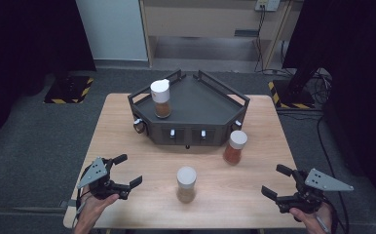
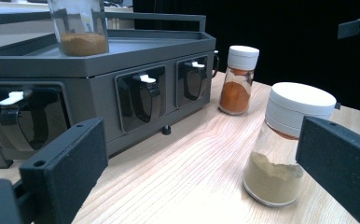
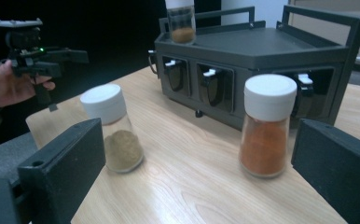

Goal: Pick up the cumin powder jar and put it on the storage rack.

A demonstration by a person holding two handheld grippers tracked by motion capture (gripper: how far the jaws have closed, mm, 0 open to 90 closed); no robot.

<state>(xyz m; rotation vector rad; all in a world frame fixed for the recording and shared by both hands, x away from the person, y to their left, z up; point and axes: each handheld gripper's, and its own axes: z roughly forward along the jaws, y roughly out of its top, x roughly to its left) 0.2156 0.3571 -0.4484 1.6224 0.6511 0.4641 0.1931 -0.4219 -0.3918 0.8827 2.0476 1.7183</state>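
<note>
Three glass spice jars with white lids stand in the scene, one dark grey rack, one wooden table (image 1: 127, 146), and two hand-held grippers. The rack (image 1: 196, 105) sits at the far middle of the table; it is a low angled stand with a flat railed top and a row of dark recessed slots along its front. One jar of brown spice (image 1: 160, 98) stands upright on the rack's top, near its left corner. A second jar, filled with orange powder (image 1: 235, 146), stands on the table just beside the rack's right front corner. The third jar, holding pale tan powder (image 1: 186, 184), stands upright on the near middle of the table, roughly midway between the two grippers and well apart from the rack.

The left gripper (image 1: 127, 170) is held over the near left corner of the table, its jaws spread wide, holding nothing and touching nothing; in its own view the tan jar stands just ahead of its right-hand jaw. The right gripper (image 1: 276, 181) is held over the near right edge, jaws likewise spread wide and empty, with both table jars ahead between them, untouched.
</note>
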